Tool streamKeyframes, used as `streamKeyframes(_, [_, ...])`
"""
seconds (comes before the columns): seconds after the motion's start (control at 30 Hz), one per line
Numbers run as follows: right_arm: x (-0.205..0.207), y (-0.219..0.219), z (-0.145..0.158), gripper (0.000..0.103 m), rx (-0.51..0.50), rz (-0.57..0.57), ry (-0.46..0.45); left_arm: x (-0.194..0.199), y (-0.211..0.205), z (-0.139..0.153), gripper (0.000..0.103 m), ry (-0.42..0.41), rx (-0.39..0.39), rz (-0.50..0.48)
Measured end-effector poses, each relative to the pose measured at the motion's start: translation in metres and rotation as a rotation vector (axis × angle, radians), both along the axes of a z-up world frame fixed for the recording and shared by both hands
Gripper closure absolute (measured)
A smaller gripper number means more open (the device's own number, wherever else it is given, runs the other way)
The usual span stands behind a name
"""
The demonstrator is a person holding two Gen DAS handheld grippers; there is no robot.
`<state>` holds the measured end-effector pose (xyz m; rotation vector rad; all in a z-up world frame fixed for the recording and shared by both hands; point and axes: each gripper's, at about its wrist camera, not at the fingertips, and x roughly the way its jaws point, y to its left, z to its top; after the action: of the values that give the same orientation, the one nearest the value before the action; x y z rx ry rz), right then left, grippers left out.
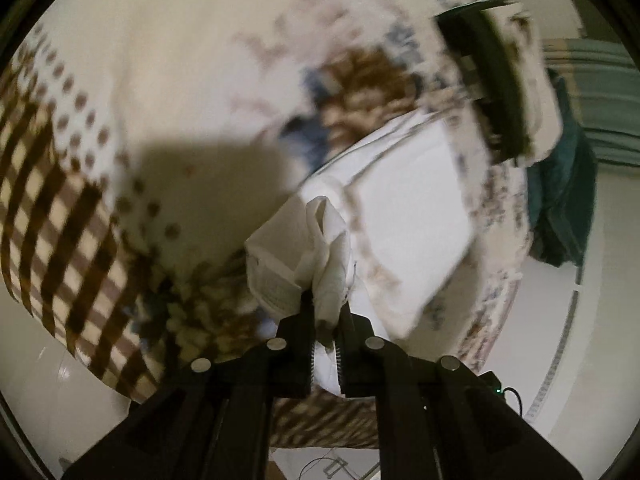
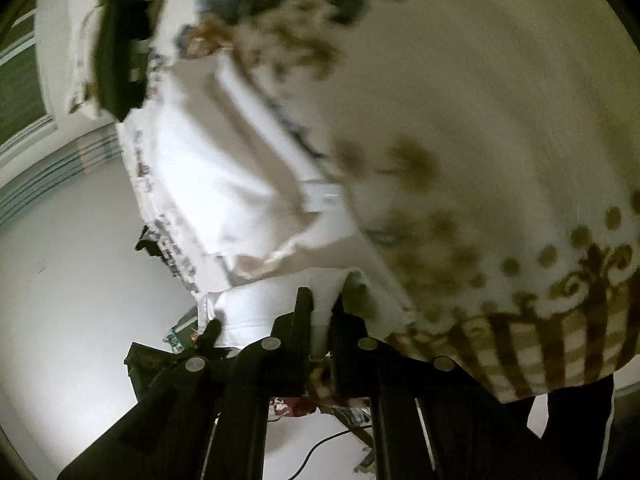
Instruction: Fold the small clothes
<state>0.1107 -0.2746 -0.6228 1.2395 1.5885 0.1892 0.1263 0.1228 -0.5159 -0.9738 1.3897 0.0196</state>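
Observation:
A small white garment (image 1: 404, 224) lies on a patterned bedspread (image 1: 160, 80). My left gripper (image 1: 325, 320) is shut on a bunched corner of it, with a printed label showing beside the fingers. In the right wrist view the same white garment (image 2: 208, 184) stretches away from my right gripper (image 2: 322, 308), which is shut on its near edge. Both views are blurred.
The bedspread (image 2: 500, 100) is cream with brown checks, dots and floral print. A dark folded item (image 1: 488, 80) lies at the bed's far edge, also in the right wrist view (image 2: 120, 40). A teal cloth (image 1: 564, 200) hangs off the bed. Pale floor with cables lies below.

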Motion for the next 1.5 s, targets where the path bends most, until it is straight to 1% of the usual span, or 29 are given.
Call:
streamKeyframes(0.17, [0.036, 0.0, 0.04, 0.096, 0.022, -0.021, -0.081, 0.033, 0.003, 0.03, 0.097, -0.079, -0.026, 0.007])
streamKeyframes(0.27, [0.075, -0.002, 0.059, 0.096, 0.023, -0.049, -0.137, 0.065, 0.002, 0.028, 0.097, -0.113, -0.062, 0.015])
streamKeyframes(0.33, [0.104, -0.004, 0.066, 0.096, 0.005, -0.068, -0.171, 0.092, 0.002, 0.02, 0.095, -0.132, -0.075, 0.008])
streamKeyframes(0.4, [0.141, -0.007, 0.065, 0.096, 0.001, -0.093, -0.187, 0.127, -0.003, 0.004, 0.088, -0.141, -0.107, -0.013])
streamKeyframes(0.43, [0.154, -0.009, 0.064, 0.095, -0.003, -0.098, -0.195, 0.14, -0.005, -0.002, 0.081, -0.141, -0.102, -0.026])
streamKeyframes(0.47, [0.172, -0.01, 0.061, 0.095, -0.005, -0.094, -0.205, 0.159, -0.008, -0.011, 0.067, -0.152, -0.095, -0.046])
streamKeyframes(0.5, [0.188, -0.011, 0.06, 0.092, -0.015, -0.092, -0.213, 0.172, -0.01, -0.015, 0.061, -0.163, -0.088, -0.066])
streamKeyframes(0.53, [0.204, -0.014, 0.058, 0.091, -0.021, -0.102, -0.224, 0.182, -0.011, -0.018, 0.056, -0.168, -0.079, -0.076])
streamKeyframes(0.57, [0.22, -0.016, 0.055, 0.09, -0.016, -0.105, -0.229, 0.196, -0.01, -0.022, 0.055, -0.182, -0.081, -0.083])
streamKeyframes(0.6, [0.232, -0.017, 0.052, 0.075, -0.002, -0.102, -0.23, 0.202, -0.009, -0.021, 0.055, -0.193, -0.086, -0.086])
streamKeyframes(0.63, [0.24, -0.019, 0.051, 0.056, 0.005, -0.105, -0.231, 0.209, -0.007, -0.021, 0.053, -0.203, -0.079, -0.085])
streamKeyframes(0.67, [0.246, -0.022, 0.054, 0.052, -0.008, -0.118, -0.247, 0.215, -0.005, -0.02, 0.052, -0.216, -0.068, -0.09])
streamKeyframes(0.7, [0.248, -0.025, 0.059, 0.051, -0.031, -0.126, -0.269, 0.217, -0.002, -0.018, 0.052, -0.224, -0.062, -0.097])
streamKeyframes(0.77, [0.248, -0.028, 0.069, 0.051, -0.082, -0.093, -0.301, 0.216, 0.002, -0.012, 0.052, -0.246, -0.031, -0.115])
streamKeyframes(0.83, [0.238, -0.027, 0.07, 0.051, -0.136, -0.044, -0.29, 0.207, 0.005, -0.007, 0.052, -0.249, 0.009, -0.136])
streamKeyframes(0.9, [0.223, -0.023, 0.067, 0.051, -0.204, 0.023, -0.278, 0.198, 0.004, -0.01, 0.051, -0.24, 0.04, -0.175])
streamKeyframes(0.93, [0.215, -0.02, 0.061, 0.051, -0.235, 0.059, -0.257, 0.196, 0.001, -0.015, 0.047, -0.225, 0.044, -0.198])
streamKeyframes(1.0, [0.202, -0.018, 0.043, 0.051, -0.259, 0.09, -0.208, 0.198, -0.006, -0.037, 0.047, -0.181, 0.031, -0.247])
streamKeyframes(1.03, [0.197, -0.02, 0.029, 0.051, -0.24, 0.076, -0.176, 0.201, -0.009, -0.046, 0.047, -0.165, 0.026, -0.267])
streamKeyframes(1.1, [0.191, -0.027, 0.003, 0.051, -0.167, -0.006, -0.131, 0.21, -0.02, -0.065, 0.047, -0.146, 0.003, -0.318])
streamKeyframes(1.13, [0.191, -0.033, -0.01, 0.051, -0.113, -0.064, -0.129, 0.213, -0.024, -0.069, 0.049, -0.153, -0.003, -0.332])
streamKeyframes(1.17, [0.192, -0.035, -0.019, 0.051, -0.085, -0.099, -0.124, 0.215, -0.028, -0.07, 0.051, -0.17, -0.003, -0.343])
streamKeyframes(1.2, [0.194, -0.037, -0.028, 0.051, -0.046, -0.14, -0.126, 0.216, -0.031, -0.066, 0.062, -0.209, 0.019, -0.352])
streamKeyframes(1.23, [0.195, -0.039, -0.033, 0.057, -0.011, -0.174, -0.137, 0.216, -0.033, -0.06, 0.091, -0.25, 0.044, -0.366])
streamKeyframes(1.27, [0.196, -0.04, -0.035, 0.069, 0.024, -0.22, -0.161, 0.216, -0.033, -0.054, 0.095, -0.279, 0.067, -0.374])
streamKeyframes(1.3, [0.199, -0.04, -0.031, 0.097, 0.038, -0.232, -0.192, 0.214, -0.031, -0.049, 0.097, -0.3, 0.075, -0.368])
streamKeyframes(1.37, [0.21, -0.034, -0.012, 0.098, -0.012, -0.193, -0.258, 0.212, -0.022, -0.038, 0.098, -0.344, 0.085, -0.342])
streamKeyframes(1.47, [0.228, -0.032, 0.016, 0.099, -0.127, -0.159, -0.331, 0.215, -0.002, -0.035, 0.099, -0.354, 0.106, -0.302])
streamKeyframes(1.5, [0.236, -0.03, 0.024, 0.099, -0.196, -0.133, -0.341, 0.218, 0.005, -0.038, 0.099, -0.342, 0.121, -0.289])
